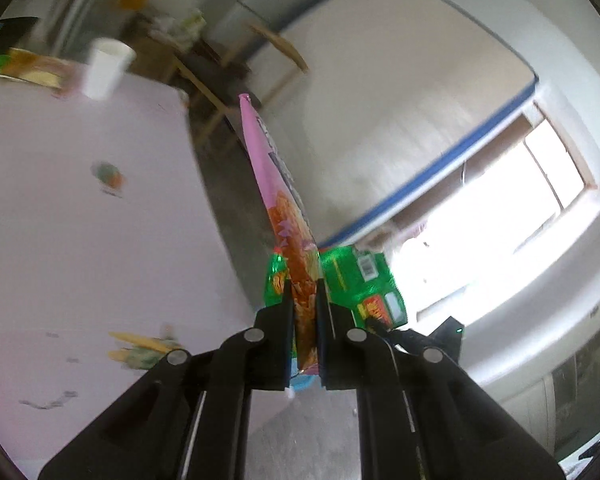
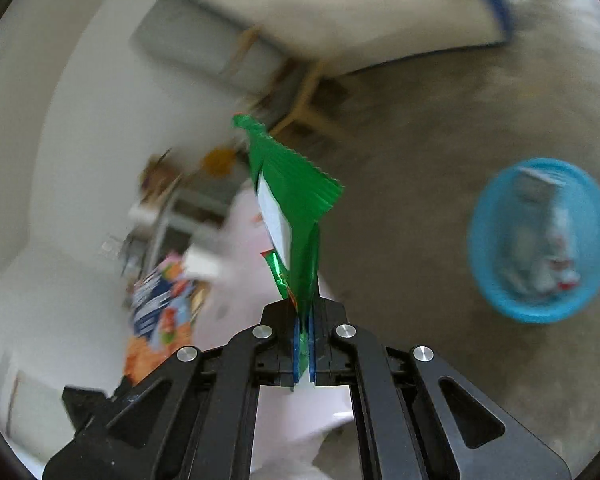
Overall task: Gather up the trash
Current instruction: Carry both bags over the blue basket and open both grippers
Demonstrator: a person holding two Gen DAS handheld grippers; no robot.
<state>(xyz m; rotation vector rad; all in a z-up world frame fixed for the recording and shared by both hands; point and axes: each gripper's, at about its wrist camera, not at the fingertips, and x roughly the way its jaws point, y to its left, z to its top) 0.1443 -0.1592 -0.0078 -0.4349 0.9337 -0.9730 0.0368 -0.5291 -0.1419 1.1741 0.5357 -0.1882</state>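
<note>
My left gripper [image 1: 304,280] is shut on a pink and orange snack wrapper [image 1: 278,184], held edge-on in the air beside the pink table [image 1: 80,220]. My right gripper [image 2: 304,308] is shut on a green foil wrapper [image 2: 296,208], also held in the air. The green wrapper shows in the left wrist view [image 1: 360,284] just right of my left fingers, and the pink wrapper shows in the right wrist view [image 2: 160,308] at lower left. A blue basket [image 2: 540,240] with trash in it stands on the floor at right.
A white paper cup [image 1: 106,68] and another wrapper [image 1: 32,68] sit at the table's far edge. A wooden chair [image 1: 260,64] stands on the concrete floor beyond. A bed with a blue edge [image 1: 440,168] lies at right.
</note>
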